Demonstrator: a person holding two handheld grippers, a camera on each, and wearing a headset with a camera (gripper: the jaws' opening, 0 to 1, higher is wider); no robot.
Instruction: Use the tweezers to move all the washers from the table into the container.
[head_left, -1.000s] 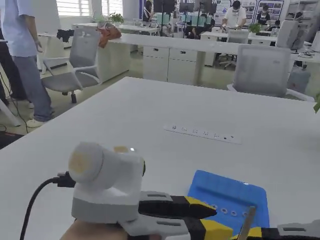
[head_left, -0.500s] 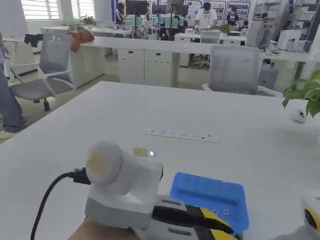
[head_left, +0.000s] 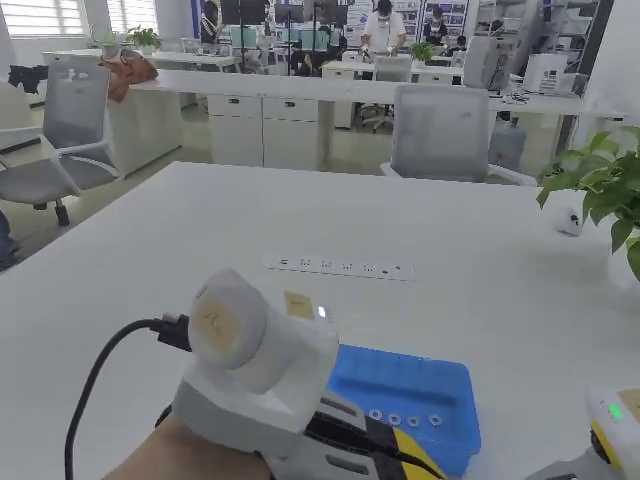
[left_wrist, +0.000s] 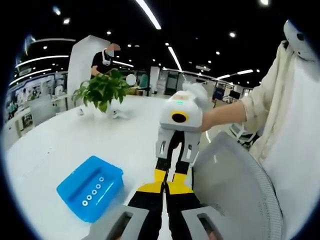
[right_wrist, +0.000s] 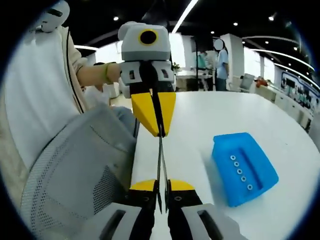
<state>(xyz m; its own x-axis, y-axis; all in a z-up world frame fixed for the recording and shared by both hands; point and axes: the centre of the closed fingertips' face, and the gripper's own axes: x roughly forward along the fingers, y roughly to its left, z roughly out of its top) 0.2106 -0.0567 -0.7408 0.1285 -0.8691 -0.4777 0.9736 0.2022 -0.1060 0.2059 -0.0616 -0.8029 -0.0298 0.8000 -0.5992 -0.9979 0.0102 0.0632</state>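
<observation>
**A:** Head view first. What is the claw doing?

**B:** The left gripper (head_left: 405, 465) lies low over the white table (head_left: 250, 220). Its yellow jaws are cut off at the picture's edge, so I cannot tell their gap from here. Just past it one blue container (head_left: 440, 375) sits on the table, with four washers (head_left: 394, 420) showing in a row inside.

**A:** And the left gripper view?

**B:** Its own jaws are pressed together, nearly tip to tip with the right gripper (left_wrist: 169, 176). There is one container, off to the left, with five washers in a line in it.

**A:** Right gripper view?

**B:** The right gripper's jaws are clenched on one pair of tweezers (right_wrist: 160, 160). This thin metal strip runs up to the tip of the left gripper's closed jaws, but whether those nip it I cannot tell. There are five washers in a line, all in the container on the table to the right
</observation>
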